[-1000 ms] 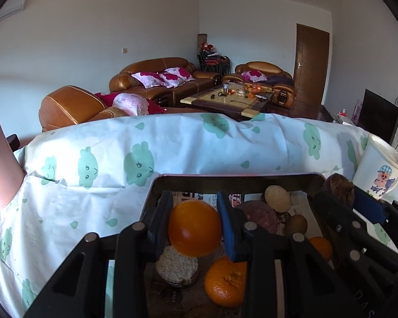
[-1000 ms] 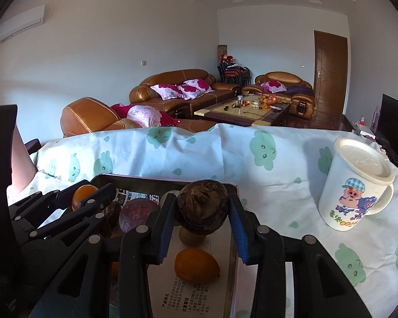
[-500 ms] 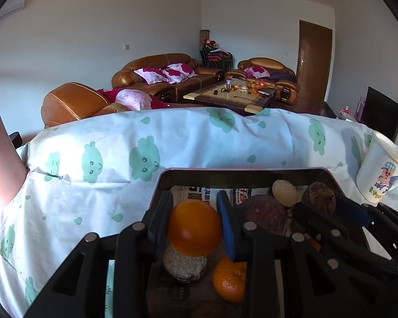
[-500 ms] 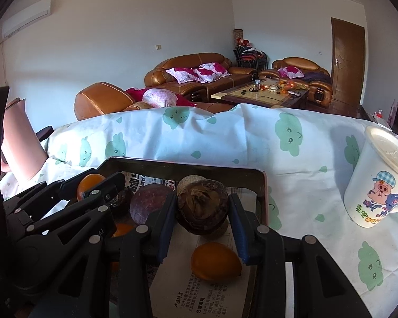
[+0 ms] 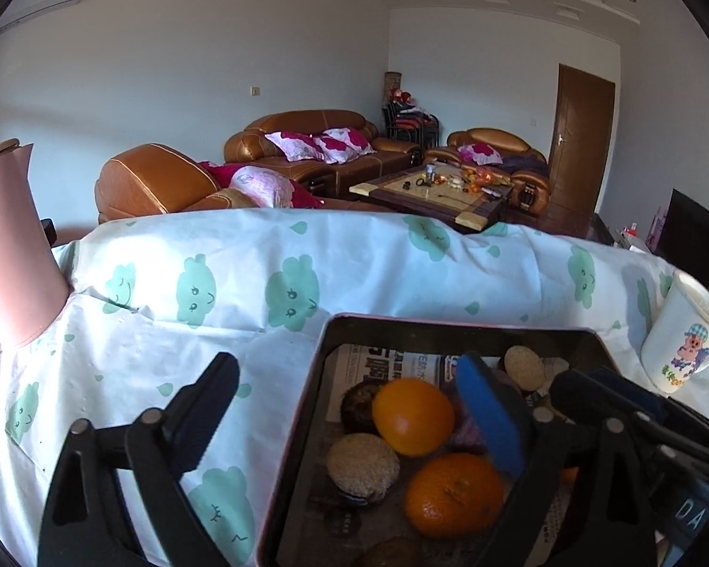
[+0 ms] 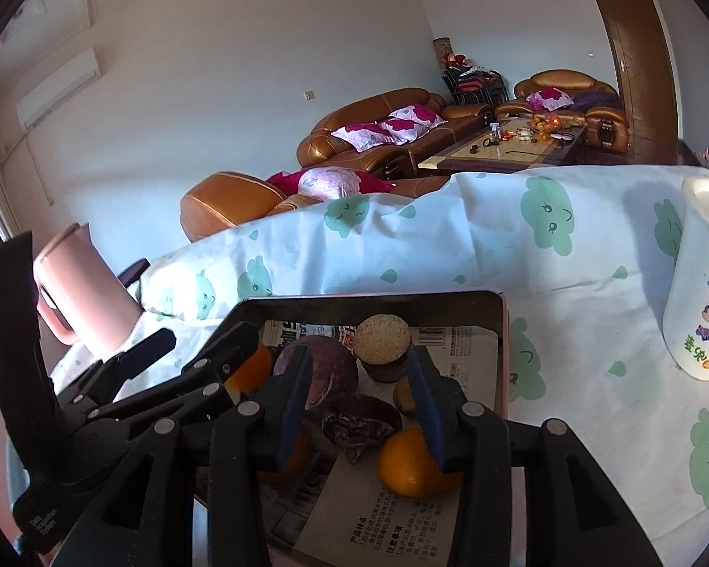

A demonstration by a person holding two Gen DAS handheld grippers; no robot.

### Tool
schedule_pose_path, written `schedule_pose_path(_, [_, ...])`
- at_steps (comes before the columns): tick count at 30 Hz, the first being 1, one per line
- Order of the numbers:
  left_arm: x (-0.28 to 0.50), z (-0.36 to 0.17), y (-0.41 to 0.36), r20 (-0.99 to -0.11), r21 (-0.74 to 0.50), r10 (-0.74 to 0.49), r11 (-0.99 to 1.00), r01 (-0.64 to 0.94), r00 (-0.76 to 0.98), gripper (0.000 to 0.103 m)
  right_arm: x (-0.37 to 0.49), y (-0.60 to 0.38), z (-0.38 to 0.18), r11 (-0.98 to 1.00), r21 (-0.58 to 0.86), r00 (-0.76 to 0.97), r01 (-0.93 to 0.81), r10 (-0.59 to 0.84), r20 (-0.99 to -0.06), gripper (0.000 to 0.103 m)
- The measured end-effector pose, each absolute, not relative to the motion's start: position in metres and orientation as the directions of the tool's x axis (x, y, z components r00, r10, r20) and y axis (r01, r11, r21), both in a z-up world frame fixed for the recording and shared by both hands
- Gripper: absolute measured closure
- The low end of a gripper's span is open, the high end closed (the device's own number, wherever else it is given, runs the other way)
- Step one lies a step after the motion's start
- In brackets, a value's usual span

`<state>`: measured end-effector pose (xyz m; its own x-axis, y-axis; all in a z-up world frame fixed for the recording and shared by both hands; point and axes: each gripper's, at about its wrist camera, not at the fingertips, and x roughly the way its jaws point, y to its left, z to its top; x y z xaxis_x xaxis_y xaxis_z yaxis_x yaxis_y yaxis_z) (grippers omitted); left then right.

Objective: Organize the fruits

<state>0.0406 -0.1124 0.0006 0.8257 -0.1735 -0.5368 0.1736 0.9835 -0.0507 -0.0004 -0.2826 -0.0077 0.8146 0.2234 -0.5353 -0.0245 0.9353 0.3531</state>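
Fingers of both grippers spread wide, empty, above the tray (image 5: pixel 335 330) of fruit.

Left tongs (image 5: pixel 350 408) (jaws wide apart) over tray (image 5: pixel 463 326), oranges (image 5: pixel 413 416) inside

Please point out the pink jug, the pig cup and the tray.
pink jug (image 5: pixel 12 255), left wrist view, its side wall.
pig cup (image 6: pixel 704 302), right wrist view, its printed side.
tray (image 5: pixel 449 328), left wrist view, its far rim.
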Motion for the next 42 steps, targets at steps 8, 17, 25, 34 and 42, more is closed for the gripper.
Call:
schedule_pose_path(8, [0.03, 0.007, -0.122, -0.512, 0.012, -0.174, 0.978, 0.21, 0.841, 0.0, -0.021, -0.301, 0.008, 0.919, 0.386, 0.897, 0.076, 0.106, -0.429, 0.039])
schedule_pose_path(17, [0.005, 0.012, -0.107, -0.418, 0.054, -0.115, 0.987, 0.151, 0.901, 0.0, -0.061, -0.289, 0.026, 0.946, 0.259, 0.956, 0.196, -0.125, -0.266, 0.018])
schedule_pose_path(25, [-0.019, 0.017, -0.099, -0.365, 0.062, -0.116, 0.987, 0.149, 0.924, 0.0, -0.073, -0.263, 0.029, 0.966, 0.121, 0.949, 0.227, -0.191, -0.251, 0.017])
schedule_pose_path(34, [-0.038, 0.02, -0.093, -0.331, 0.059, -0.124, 0.987, 0.152, 0.935, 0.0, -0.098, -0.261, 0.031, 0.958, 0.145, 0.954, 0.248, -0.215, -0.209, 0.017])
schedule_pose_path(42, [-0.042, 0.02, -0.096, -0.324, 0.073, -0.128, 0.984, 0.16, 0.937, 0.0, -0.106, -0.249, 0.032, 0.963, 0.109, 0.957, 0.248, -0.225, -0.184, 0.017])
